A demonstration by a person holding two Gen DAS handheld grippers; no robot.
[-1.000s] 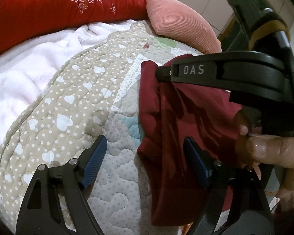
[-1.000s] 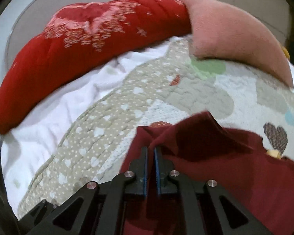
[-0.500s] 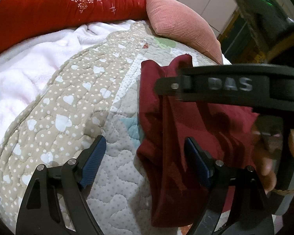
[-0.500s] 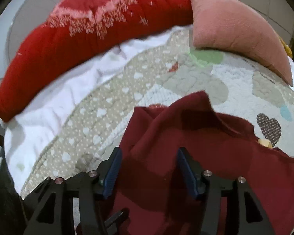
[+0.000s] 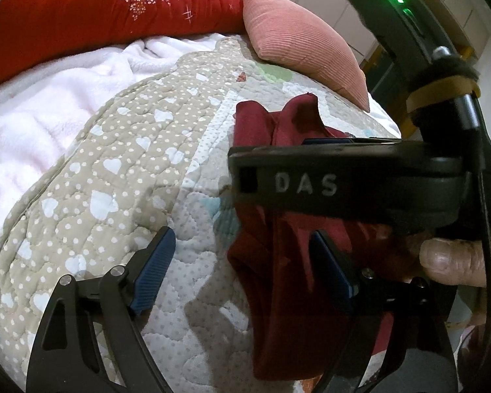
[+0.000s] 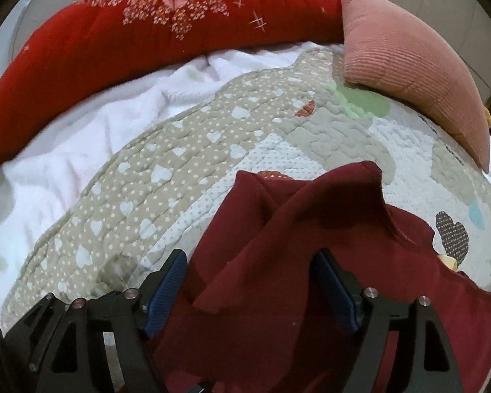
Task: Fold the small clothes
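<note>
A dark red garment [image 5: 278,281] lies rumpled and partly folded on the quilted mat [image 5: 108,177]; it also shows in the right wrist view [image 6: 294,249]. My left gripper [image 5: 242,268] is open, its left finger over the mat and its right finger over the garment's left edge. My right gripper [image 6: 252,291] is open and empty, jaws wide over the garment's near fold. In the left wrist view the right gripper's black body, marked DAS, crosses above the garment, with the person's thumb [image 5: 451,262] behind it.
A red floral bolster [image 6: 147,39] and a pink ribbed cushion [image 6: 409,65] lie along the far edge. A white fleece blanket [image 6: 81,137] lies left of the quilted mat [image 6: 167,177]. Tiled wall behind.
My right gripper was shut on the garment's fold one second ago; it has opened wide, let the cloth drop, and drawn back a little. The left gripper has stayed open and barely moved.
</note>
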